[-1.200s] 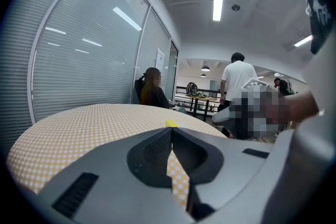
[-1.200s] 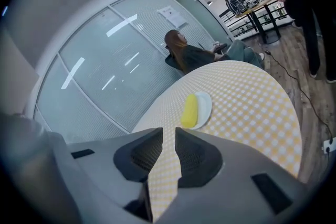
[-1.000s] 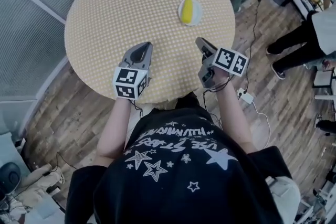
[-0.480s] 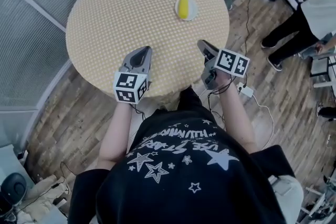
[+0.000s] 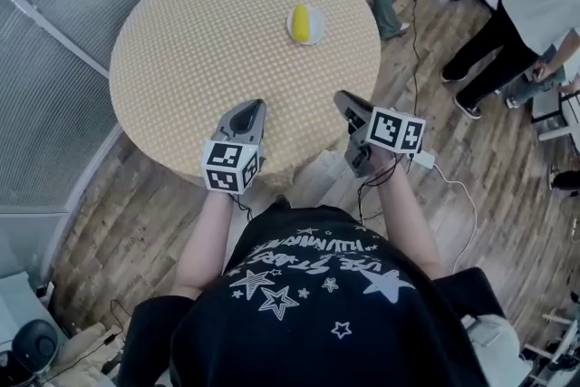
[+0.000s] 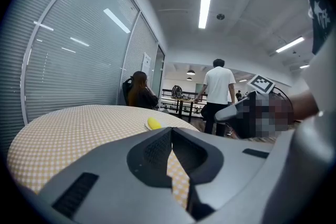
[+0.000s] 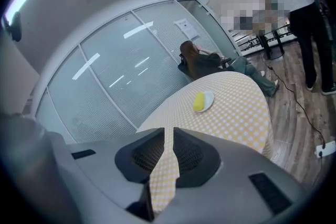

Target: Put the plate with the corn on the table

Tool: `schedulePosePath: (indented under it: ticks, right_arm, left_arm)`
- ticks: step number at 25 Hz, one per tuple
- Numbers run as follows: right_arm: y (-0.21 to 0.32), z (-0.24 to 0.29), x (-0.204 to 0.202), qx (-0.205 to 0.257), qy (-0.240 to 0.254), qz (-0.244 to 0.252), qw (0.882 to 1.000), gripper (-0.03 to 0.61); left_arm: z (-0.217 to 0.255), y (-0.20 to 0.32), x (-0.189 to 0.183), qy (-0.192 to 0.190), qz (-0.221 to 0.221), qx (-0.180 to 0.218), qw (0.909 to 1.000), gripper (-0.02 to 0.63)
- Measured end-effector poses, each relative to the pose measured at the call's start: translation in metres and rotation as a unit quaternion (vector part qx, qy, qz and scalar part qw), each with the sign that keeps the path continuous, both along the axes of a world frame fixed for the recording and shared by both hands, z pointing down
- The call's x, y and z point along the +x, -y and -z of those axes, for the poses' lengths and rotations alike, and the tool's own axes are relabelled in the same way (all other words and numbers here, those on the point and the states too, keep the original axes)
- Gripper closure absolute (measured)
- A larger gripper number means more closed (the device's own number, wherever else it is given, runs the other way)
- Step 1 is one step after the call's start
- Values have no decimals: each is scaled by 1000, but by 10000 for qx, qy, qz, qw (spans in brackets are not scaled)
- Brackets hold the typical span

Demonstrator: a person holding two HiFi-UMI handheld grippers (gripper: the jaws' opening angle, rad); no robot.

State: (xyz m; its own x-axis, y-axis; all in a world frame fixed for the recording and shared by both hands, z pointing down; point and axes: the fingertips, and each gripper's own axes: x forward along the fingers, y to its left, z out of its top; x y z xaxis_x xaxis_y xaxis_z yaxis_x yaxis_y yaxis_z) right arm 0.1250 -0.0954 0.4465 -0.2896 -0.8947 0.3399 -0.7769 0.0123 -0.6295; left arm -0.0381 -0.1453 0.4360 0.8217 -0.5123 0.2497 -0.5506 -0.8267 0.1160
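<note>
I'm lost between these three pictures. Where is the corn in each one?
Head view: corn in the upper middle, on the far side of the table.
Left gripper view: corn small, just left of centre, above the left tongs.
Right gripper view: corn right of centre, up and right of the right tongs.
Shared landmark: the round checked table under it.

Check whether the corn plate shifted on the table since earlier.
No. The plate keeps its spot near the far-right rim of the table; the view shifted.
</note>
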Motion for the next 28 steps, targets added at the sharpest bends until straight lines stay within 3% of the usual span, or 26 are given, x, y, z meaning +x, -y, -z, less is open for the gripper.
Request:
schedulePosePath:
  ticks: [8,21,28]
  right_arm:
    - [-59,13,-26,378,338,349,9981,520]
    - [-186,29,-37,608,166,377,9973,523]
    - [-223,35,-55,671,94,425,9968,525]
  left_arm:
    - [0,-52,9,159,-101,62,9998,606]
    - [23,-189,5,88,-201,197,9996,606]
    - [30,-228,-13,54,-164,238,9996,606]
